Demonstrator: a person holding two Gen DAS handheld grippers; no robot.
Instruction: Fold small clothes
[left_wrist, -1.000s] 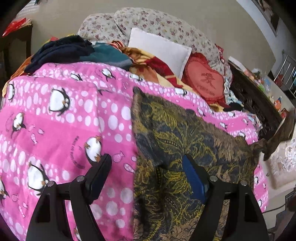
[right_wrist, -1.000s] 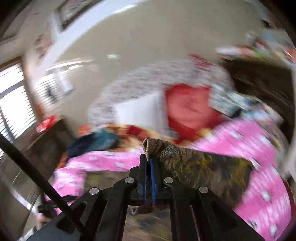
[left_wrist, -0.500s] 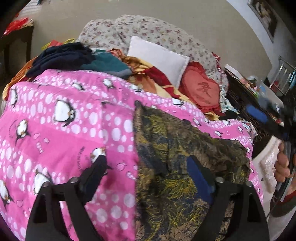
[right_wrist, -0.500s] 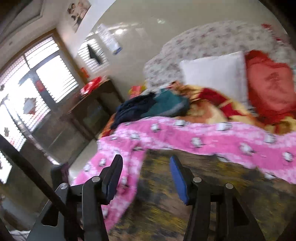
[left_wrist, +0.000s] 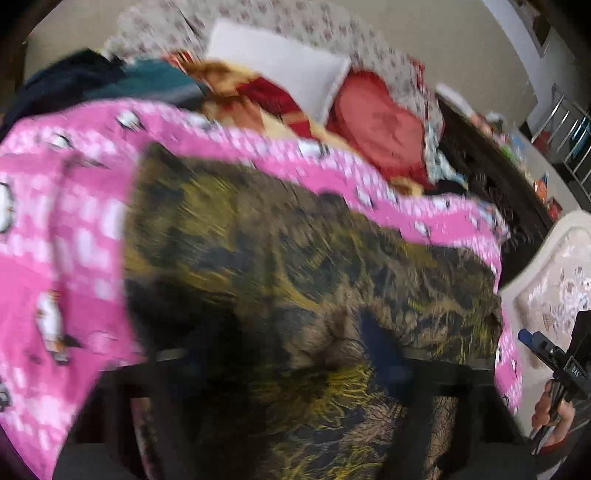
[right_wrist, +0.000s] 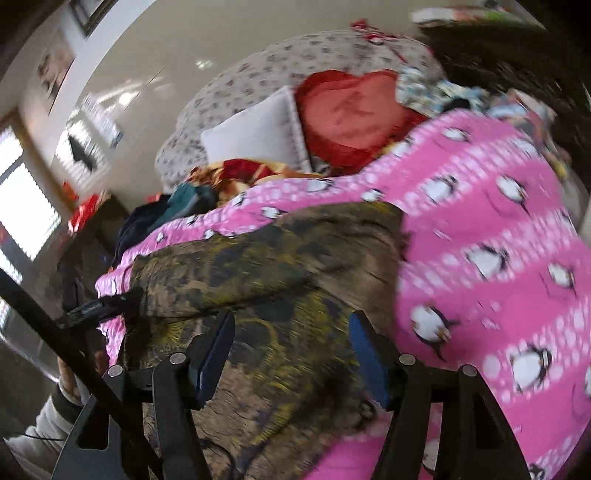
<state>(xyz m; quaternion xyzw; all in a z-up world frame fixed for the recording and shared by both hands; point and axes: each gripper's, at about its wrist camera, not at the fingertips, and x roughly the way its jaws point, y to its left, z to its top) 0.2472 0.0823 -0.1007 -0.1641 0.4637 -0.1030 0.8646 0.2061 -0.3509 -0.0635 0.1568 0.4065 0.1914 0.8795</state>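
A dark brown garment with a yellow pattern (left_wrist: 295, 240) lies spread on the pink penguin blanket (left_wrist: 55, 221), one layer folded over the other (right_wrist: 258, 258). My left gripper (left_wrist: 301, 354) is badly blurred and pressed down into the garment's near edge. Its jaws are closing with a pucker of cloth between them. From the right wrist view it shows at the garment's left corner (right_wrist: 99, 308). My right gripper (right_wrist: 291, 350) hovers over the garment's near right part. Its jaws are opening and its blue pads (right_wrist: 365, 354) hold nothing. It also appears at the right edge (left_wrist: 535, 343), held by a hand (left_wrist: 554, 410).
A heap of dark blue and teal clothes (left_wrist: 92, 81) lies at the back left of the bed. A white pillow (left_wrist: 280, 62) and a red heart cushion (left_wrist: 376, 118) rest against the floral headboard. A dark wooden table (left_wrist: 480, 147) stands to the right.
My right gripper let go of the raised garment corner, opened and dropped low over the bed. The garment now lies folded flat. My left gripper shifted right onto the garment and its jaws narrowed.
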